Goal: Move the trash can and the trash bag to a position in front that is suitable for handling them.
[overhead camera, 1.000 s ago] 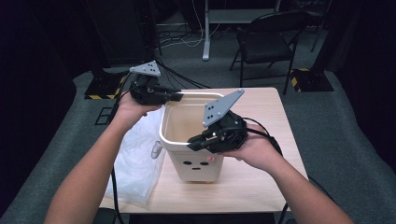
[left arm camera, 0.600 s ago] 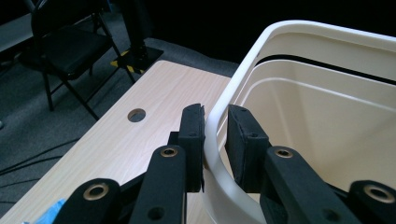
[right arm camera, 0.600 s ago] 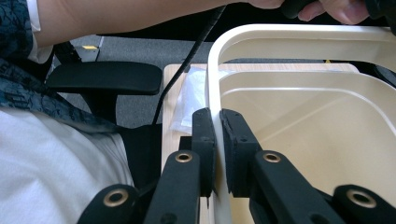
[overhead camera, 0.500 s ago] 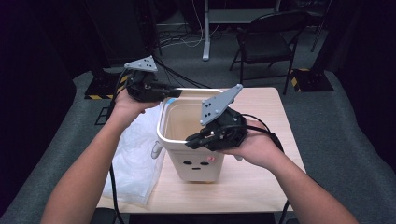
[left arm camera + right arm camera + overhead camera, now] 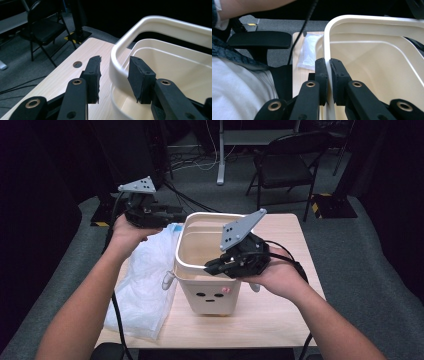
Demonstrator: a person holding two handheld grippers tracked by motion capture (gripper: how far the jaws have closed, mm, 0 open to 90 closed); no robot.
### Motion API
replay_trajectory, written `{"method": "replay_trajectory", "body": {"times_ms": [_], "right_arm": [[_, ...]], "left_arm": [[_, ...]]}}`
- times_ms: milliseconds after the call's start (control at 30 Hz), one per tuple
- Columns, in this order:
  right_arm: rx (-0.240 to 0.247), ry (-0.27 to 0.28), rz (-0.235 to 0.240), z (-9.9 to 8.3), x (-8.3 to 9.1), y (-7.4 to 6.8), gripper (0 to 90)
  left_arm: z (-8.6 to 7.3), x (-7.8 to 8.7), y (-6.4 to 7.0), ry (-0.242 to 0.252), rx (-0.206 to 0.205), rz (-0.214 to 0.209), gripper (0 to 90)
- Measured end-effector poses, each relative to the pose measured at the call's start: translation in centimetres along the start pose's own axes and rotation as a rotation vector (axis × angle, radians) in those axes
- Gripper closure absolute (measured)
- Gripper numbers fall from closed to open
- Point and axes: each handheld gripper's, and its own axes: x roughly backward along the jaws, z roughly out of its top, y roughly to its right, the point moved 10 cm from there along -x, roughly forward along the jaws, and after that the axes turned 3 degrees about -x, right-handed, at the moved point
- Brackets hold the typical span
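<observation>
The right tool (image 5: 327, 75) pinches the bin's rim ring (image 5: 372, 25); the left tool (image 5: 113, 75), spread, straddles it and should close next.

Cream bin (image 5: 207, 270) with a dark dotted face and perhaps pink spot, translucent white bag (image 5: 145, 280), black claws.

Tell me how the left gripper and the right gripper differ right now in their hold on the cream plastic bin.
The left gripper has its jaws open, straddling the cream plastic bin's rim without clamping it; the right gripper is shut on the rim. In the high view the left gripper is at the bin's far left corner, while the right gripper is at the near edge. Both have black jaws and a grey three-cornered plate.
</observation>
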Motion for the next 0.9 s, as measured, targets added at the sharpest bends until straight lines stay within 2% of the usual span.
{"method": "replay_trajectory", "body": {"times_ms": [233,267,300,367,700,900], "right_arm": [[-0.035,0.011,-0.042,-0.8,0.8,1.6,84.6],[-0.047,0.006,-0.076,-1.2,1.1,2.4,84.6],[-0.047,0.006,-0.076,-1.2,1.1,2.4,84.6],[-0.063,0.013,-0.102,-1.6,1.5,3.4,84.6],[-0.121,0.021,-0.189,-3.1,3.0,6.3,84.5],[-0.133,0.027,-0.253,-3.6,4.1,7.6,84.6]], "left_arm": [[-0.9,1.8,0.0,-0.011,-0.006,0.021,61.1],[-1.4,2.2,0.2,-0.017,-0.001,0.021,61.1],[-1.4,2.2,0.2,-0.017,-0.001,0.021,61.2],[-2.2,2.7,0.5,-0.015,-0.004,0.026,61.3],[-4.4,3.4,1.5,-0.017,-0.002,0.019,61.2],[-5.6,3.5,1.9,-0.023,0.003,0.015,60.7]]}}
